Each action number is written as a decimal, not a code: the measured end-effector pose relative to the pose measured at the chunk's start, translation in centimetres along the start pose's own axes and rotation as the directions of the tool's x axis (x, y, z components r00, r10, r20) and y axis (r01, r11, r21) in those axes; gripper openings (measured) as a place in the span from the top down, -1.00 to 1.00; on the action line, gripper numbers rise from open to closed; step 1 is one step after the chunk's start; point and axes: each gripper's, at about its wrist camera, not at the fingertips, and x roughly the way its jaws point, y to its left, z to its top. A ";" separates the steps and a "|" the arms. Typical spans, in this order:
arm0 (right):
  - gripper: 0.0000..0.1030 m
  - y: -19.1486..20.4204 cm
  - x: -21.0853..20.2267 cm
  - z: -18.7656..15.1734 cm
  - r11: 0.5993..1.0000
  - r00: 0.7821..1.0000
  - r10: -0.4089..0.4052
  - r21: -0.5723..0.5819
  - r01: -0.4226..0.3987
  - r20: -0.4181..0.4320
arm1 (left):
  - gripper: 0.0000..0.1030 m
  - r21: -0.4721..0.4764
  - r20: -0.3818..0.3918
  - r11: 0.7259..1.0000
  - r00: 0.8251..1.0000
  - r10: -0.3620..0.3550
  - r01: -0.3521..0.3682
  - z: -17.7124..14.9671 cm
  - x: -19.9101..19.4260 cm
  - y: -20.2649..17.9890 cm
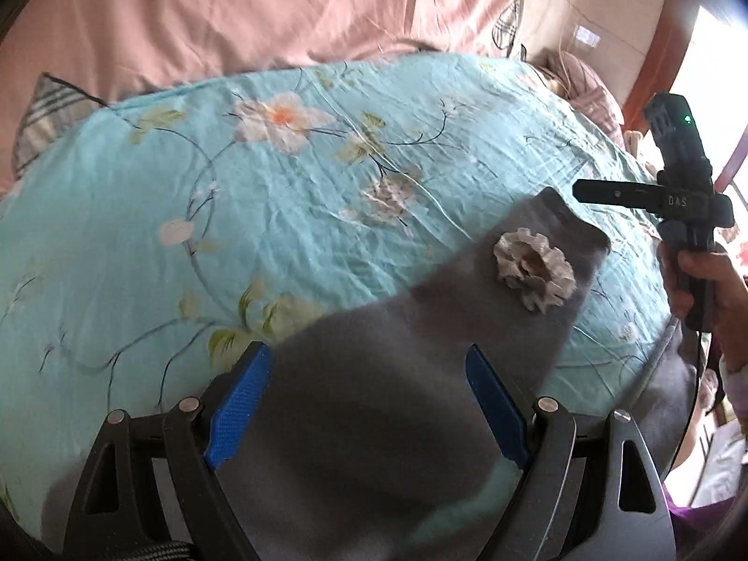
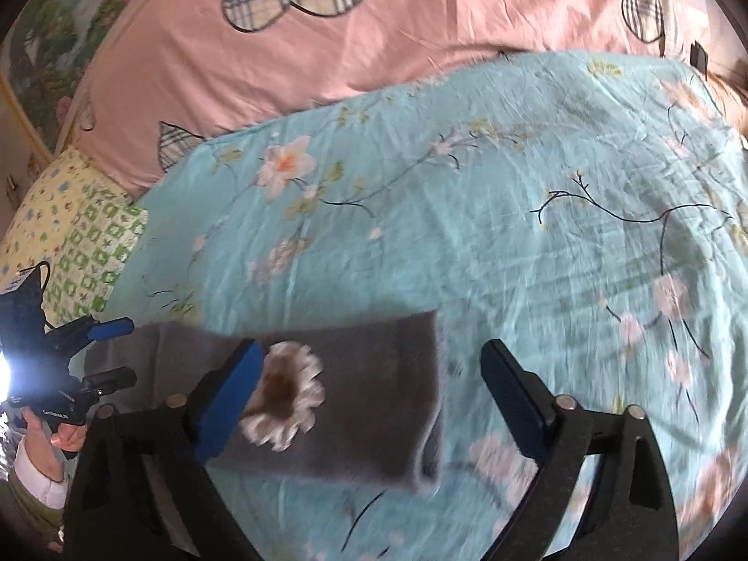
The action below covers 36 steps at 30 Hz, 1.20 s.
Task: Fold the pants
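Observation:
Small grey pants (image 1: 383, 374) with a white fabric flower (image 1: 533, 271) lie folded lengthwise on the light blue floral bedspread (image 1: 280, 215). My left gripper (image 1: 369, 397) is open above the near end of the pants, its blue fingers either side of the cloth. In the right wrist view the pants (image 2: 374, 402) stretch from left to centre, flower (image 2: 285, 397) on top. My right gripper (image 2: 374, 402) is open over the pants' free end. The left gripper also shows at the far left of the right wrist view (image 2: 112, 350), and the right one at the right of the left wrist view (image 1: 607, 196).
A pink quilt (image 2: 420, 23) with plaid heart patches lies bunched behind the bedspread. A yellow and green patterned pillow (image 2: 79, 243) sits at the left. A bright light glares at the far left edge (image 2: 4, 374). A cable hangs from the right gripper's handle (image 1: 692, 374).

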 end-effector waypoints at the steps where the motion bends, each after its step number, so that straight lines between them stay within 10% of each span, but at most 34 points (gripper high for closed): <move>1: -0.75 -0.2 0.4 0.3 1.000 1.000 -0.002 -0.003 0.002 -0.008 | -0.67 0.006 -0.009 1.000 1.000 -0.006 0.006 0.5 0.7 0.4; 8: -0.42 -1.5 3.6 1.4 1.000 0.993 0.006 -0.010 -0.007 -0.114 | -0.67 0.060 -0.147 0.994 0.986 -0.080 0.089 2.2 5.2 1.9; 14: 0.57 -0.8 3.8 1.3 0.996 0.991 0.026 -0.078 -0.037 -0.133 | -0.21 0.140 -0.259 0.988 0.965 -0.029 0.067 1.8 7.8 0.5; 20: 0.62 -0.1 1.5 1.1 0.991 0.996 0.048 -0.122 -0.056 -0.070 | 0.62 0.210 -0.223 0.976 0.975 -0.004 0.053 1.0 5.7 -1.8; 36: 0.63 -0.9 -9.4 -1.6 0.980 0.989 0.079 -0.190 -0.055 0.123 | 0.89 0.279 -0.073 0.958 0.996 -0.048 0.067 -2.3 -6.3 -10.6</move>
